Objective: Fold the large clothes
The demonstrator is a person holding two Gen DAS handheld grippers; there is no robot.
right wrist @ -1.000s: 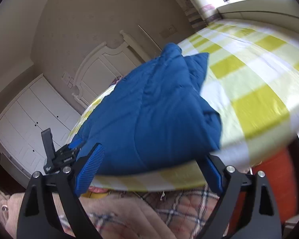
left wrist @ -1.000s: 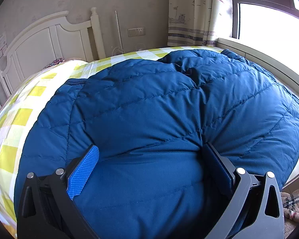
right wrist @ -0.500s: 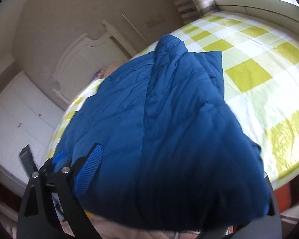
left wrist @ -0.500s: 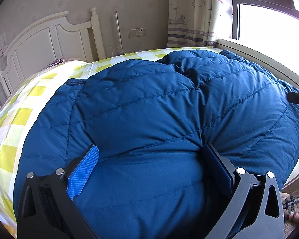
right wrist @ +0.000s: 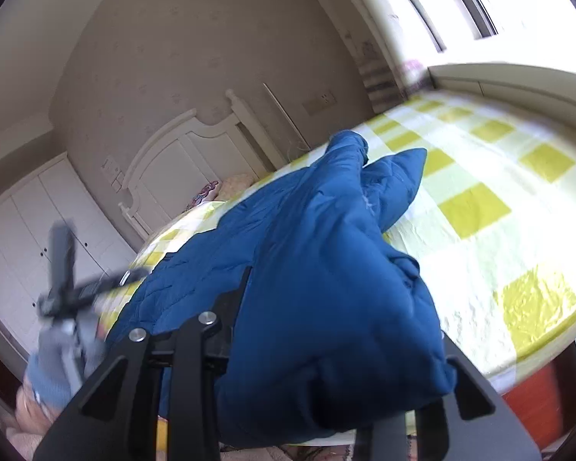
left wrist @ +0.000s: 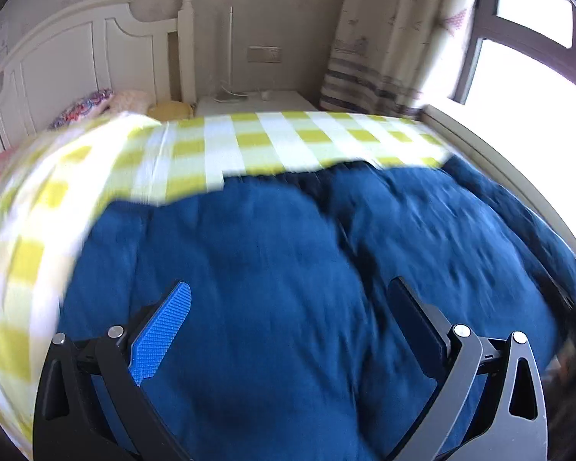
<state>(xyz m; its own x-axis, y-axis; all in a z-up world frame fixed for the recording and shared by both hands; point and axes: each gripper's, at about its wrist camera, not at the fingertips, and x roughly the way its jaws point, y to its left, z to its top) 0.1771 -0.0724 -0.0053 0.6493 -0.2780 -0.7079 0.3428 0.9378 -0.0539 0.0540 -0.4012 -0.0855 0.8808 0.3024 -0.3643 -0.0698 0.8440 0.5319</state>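
Down jacket [left wrist: 288, 307] spread on the bed [left wrist: 249, 146], headboard behind.
The jacket lies on the bedsheet [right wrist: 499, 230], near the bed's foot edge. Behind it, pillows [left wrist: 96, 105] rest against the headboard [left wrist: 76, 57]. A nightstand [left wrist: 249, 101] stands right of the headboard, with the curtain [left wrist: 384, 38] and window [left wrist: 526, 57] further right. In the right wrist view, a wardrobe [right wrist: 30, 238] stands left of the headboard.

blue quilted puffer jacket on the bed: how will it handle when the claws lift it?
Likely floppy: the blue quilted puffer jacket bunches and drapes around the right claw, whose jaws are closing on a fold. Probably light for its bulk, given the puffy quilting. Its smooth shell may slip on the yellow checked bedsheet.
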